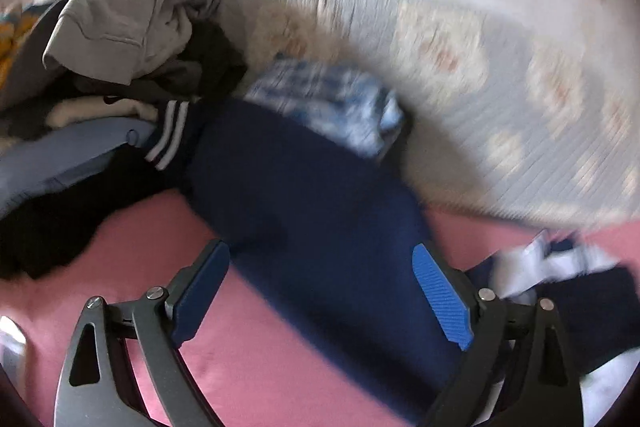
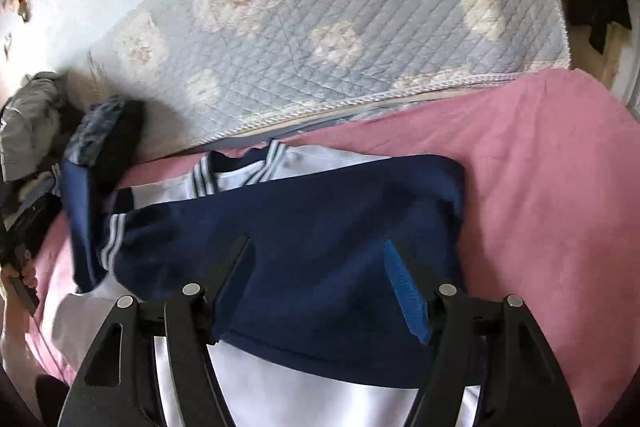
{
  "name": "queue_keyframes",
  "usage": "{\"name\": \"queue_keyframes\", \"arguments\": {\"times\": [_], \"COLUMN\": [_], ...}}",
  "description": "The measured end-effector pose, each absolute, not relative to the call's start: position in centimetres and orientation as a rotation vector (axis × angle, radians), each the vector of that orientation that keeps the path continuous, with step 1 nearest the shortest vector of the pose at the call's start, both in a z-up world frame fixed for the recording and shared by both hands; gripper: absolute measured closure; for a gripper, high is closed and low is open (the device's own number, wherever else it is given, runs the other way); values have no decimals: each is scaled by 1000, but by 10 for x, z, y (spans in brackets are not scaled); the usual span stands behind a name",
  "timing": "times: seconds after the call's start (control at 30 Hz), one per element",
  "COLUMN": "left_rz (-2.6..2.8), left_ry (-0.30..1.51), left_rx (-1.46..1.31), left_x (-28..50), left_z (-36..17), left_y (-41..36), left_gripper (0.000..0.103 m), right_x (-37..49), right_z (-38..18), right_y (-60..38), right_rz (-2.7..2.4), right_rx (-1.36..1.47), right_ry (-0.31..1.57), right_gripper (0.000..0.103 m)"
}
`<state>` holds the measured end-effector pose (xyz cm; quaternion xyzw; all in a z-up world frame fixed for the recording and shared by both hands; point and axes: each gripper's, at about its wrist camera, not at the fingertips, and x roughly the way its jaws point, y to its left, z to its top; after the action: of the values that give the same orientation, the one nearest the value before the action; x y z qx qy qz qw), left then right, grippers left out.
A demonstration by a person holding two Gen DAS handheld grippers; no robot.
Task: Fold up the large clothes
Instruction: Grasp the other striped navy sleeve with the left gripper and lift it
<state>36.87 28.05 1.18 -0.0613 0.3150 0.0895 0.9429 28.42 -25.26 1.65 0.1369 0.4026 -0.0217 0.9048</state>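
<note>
Seen from the right wrist: a navy and white jacket [image 2: 304,223] lying flat on a pink bed sheet [image 2: 552,187], navy panel folded across the white body, striped ribbed collar [image 2: 240,171] toward the far edge, one navy sleeve [image 2: 78,223] with a striped cuff trailing off to the left. Right tool [image 2: 316,275] poised over the navy panel, jaws spread wide, nothing between the blue ribbed pads [image 2: 404,291]; whether the tips touch the cloth cannot be told. Beyond the jacket, a pale blue quilted mattress pad [image 2: 340,27] with cream floral patches, its edge overlapping the sheet. Seen from the left wrist, blurred by motion: left tool [image 1: 320,291] also spread wide and holding nothing, hovering above the navy sleeve [image 1: 304,211] that runs diagonally across the pink sheet [image 1: 248,367]. Behind the sleeve, a heap of loose clothes: a grey garment [image 1: 132,15] on top, dark pieces [image 1: 52,231] below, a blue and white checked piece [image 1: 332,103] beside it. No basket, bin or other container visible in either view; all the clothing lies directly on the bed.
</note>
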Motion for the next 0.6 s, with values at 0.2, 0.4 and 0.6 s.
{"name": "queue_keyframes", "arguments": {"times": [0.2, 0.4, 0.6], "left_rz": [203, 149, 187], "left_ry": [864, 942, 936], "left_rx": [-482, -641, -595], "left_x": [390, 404, 403], "left_z": [-38, -74, -65], "left_y": [321, 338, 319], "left_gripper": [11, 76, 95], "right_x": [284, 279, 276], "right_z": [24, 27, 25], "right_y": [-232, -207, -213], "right_rz": [-26, -13, -31], "right_rx": [249, 144, 148], "right_ry": [833, 825, 823], "right_gripper": [34, 34, 34]}}
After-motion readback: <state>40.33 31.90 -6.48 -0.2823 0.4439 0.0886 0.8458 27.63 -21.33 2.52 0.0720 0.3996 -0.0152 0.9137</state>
